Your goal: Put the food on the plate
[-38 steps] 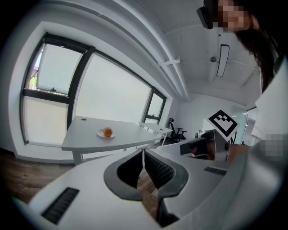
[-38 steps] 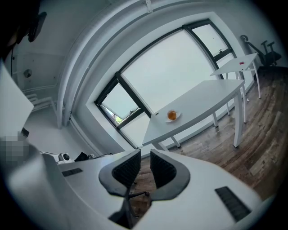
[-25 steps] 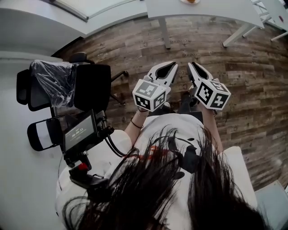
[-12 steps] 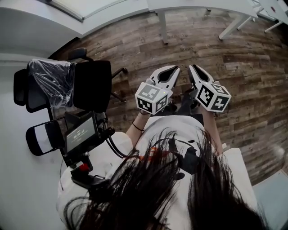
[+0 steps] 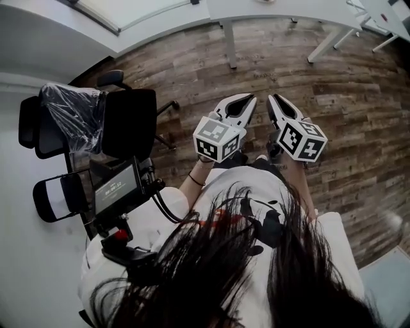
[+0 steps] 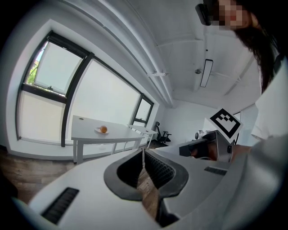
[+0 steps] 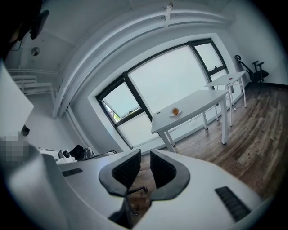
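I hold both grippers up in front of my chest, above the wooden floor. In the head view the left gripper (image 5: 248, 100) and the right gripper (image 5: 273, 100) point forward side by side, both shut and empty. The left gripper's (image 6: 143, 152) tips touch. The right gripper (image 7: 145, 156) holds nothing between its pads. Far ahead, a small orange food item (image 6: 103, 129) sits on a small white dish on a white table (image 6: 90, 132). The same food (image 7: 175, 110) and table (image 7: 198, 102) show in the right gripper view. The head view does not show the food.
Black office chairs (image 5: 128, 122) stand at my left, one wrapped in plastic (image 5: 67, 106). A screen device (image 5: 115, 187) hangs at my left side. White tables (image 5: 275, 9) line the far wall under large windows, with further tables (image 7: 227, 81) beyond.
The head view has drifted, so the white table slid toward the top edge and the food on it left the picture. Both grippers stay shut before my chest.
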Available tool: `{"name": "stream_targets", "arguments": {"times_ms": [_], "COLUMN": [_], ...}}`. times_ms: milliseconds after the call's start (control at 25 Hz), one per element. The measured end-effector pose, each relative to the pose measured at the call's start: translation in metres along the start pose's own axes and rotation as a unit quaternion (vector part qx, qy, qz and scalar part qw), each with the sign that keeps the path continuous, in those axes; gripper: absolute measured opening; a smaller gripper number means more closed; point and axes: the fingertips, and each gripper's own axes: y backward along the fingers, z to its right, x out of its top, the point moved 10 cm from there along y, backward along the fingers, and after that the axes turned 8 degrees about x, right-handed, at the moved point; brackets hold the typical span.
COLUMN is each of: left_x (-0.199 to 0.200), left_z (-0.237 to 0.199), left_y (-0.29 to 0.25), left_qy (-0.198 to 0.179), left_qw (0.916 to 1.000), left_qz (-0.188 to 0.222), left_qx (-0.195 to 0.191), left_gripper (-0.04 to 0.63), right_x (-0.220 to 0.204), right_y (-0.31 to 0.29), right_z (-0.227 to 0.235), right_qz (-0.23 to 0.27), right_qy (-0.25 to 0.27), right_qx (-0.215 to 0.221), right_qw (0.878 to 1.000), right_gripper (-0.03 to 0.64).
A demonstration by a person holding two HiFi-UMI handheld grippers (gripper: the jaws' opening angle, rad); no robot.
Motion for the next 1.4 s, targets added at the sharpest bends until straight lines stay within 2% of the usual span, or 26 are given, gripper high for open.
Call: {"name": "stream_targets", "arguments": {"times_ms": [560,1400], "left_x": [0.011,0.01], "left_z": [0.013,0.02], "left_y": [-0.009,-0.008], "left_qy": [-0.009,-0.016], "left_qw": [0.9997,0.9997], "left_qz": [0.009,0.005], "left_qx": [-0.021,-0.017], "left_gripper": [0.006,0.006], "right_x": [0.009,0.006], "right_y": [0.011,0.013], "right_z": [-0.001,0.003], "right_qz": [0.005,-0.001], "right_qy": [0.015,0.011], "right_qx": [-0.008,-0.002], "right_qw": [1.0,1.0], "right_gripper": [0.075,0.075]}}
